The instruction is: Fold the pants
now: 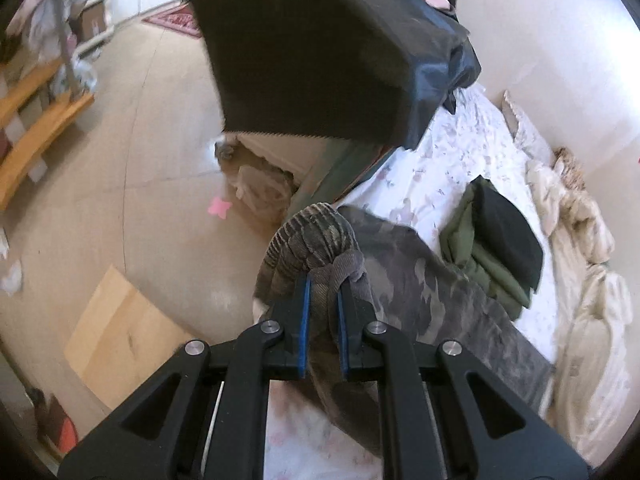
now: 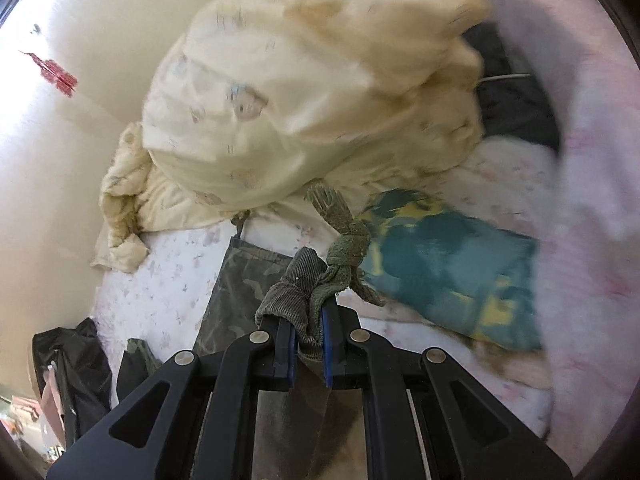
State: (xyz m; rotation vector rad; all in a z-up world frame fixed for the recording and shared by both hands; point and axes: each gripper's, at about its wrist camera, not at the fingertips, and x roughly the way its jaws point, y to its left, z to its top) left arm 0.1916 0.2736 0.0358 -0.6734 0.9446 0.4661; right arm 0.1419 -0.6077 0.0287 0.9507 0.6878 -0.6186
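Left wrist view: the left gripper [image 1: 323, 292], black with blue rubber pads, is clamped on a bunched, ribbed cuff of the camouflage pants [image 1: 432, 292]. The pants are soft grey-green cloth with a blotchy pattern, and they stretch from the jaws down across the bed sheet [image 1: 452, 168], a thin white cotton printed with pale flowers. Beside the pants on the sheet lies a folded pile of olive and black clothes [image 1: 496, 248]. A rumpled cream quilt [image 1: 580, 240] runs along the wall. A large, dark, glossy bag [image 1: 320, 48] fills the top of the view, blurred. To the left is a smooth beige floor with a flat sheet of cardboard [image 1: 120, 328].

Right wrist view: the right gripper [image 2: 309, 320] pinches a wad of ribbed waistband, with a knotted, fuzzy drawstring [image 2: 348, 248] poking up beyond the fingertips. A flat panel of the pants hangs below, over the flowered sheet. A puffy cream quilt is heaped behind. A blue-and-yellow patterned cushion [image 2: 452, 272] lies to the right, blurred.
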